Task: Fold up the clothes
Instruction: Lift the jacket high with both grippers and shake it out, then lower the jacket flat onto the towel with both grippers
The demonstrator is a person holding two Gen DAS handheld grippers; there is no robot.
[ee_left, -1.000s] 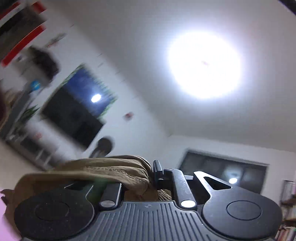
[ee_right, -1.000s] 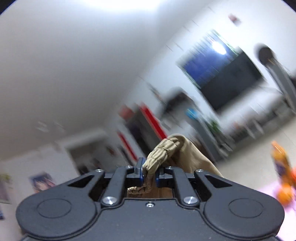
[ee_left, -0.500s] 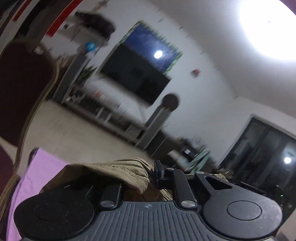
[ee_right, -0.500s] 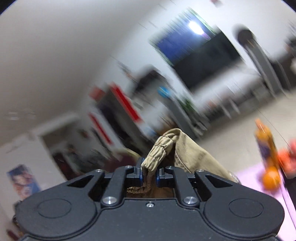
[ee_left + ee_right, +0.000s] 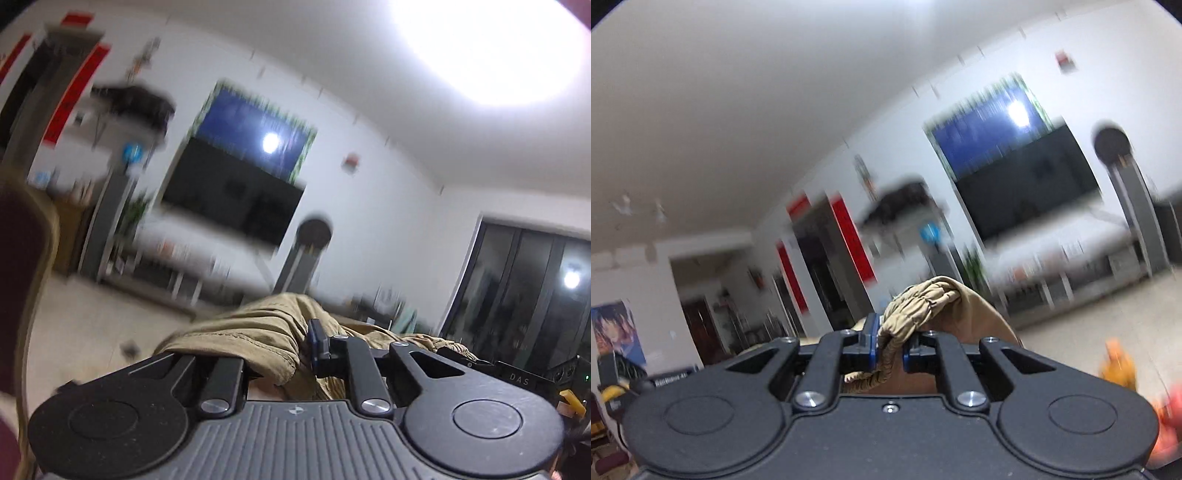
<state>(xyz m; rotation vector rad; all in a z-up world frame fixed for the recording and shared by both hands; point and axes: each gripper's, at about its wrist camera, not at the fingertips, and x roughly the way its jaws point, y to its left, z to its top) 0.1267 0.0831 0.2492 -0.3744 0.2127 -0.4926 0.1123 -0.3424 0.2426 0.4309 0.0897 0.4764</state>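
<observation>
A tan garment (image 5: 258, 332) with an elastic gathered band (image 5: 919, 304) is held up in the air by both grippers. My left gripper (image 5: 295, 350) is shut on a fold of the tan garment, which drapes over and hides its left finger; only the blue pad (image 5: 317, 341) of the right finger shows. My right gripper (image 5: 890, 347) is shut on the gathered band, which is pinched between the two blue pads and bunches up above them. Both grippers point roughly level across the room.
A dark red chair back (image 5: 22, 288) stands close at the left. Ahead are a wall television (image 5: 236, 199), a low stand (image 5: 166, 273) and a tall speaker (image 5: 306, 254). Orange objects (image 5: 1119, 365) sit blurred at the lower right. Another gripper device (image 5: 535, 376) shows at the right.
Both views swung down from the ceiling toward the room, so the television and floor now fill them. The grips on the tan garment stay the same.
</observation>
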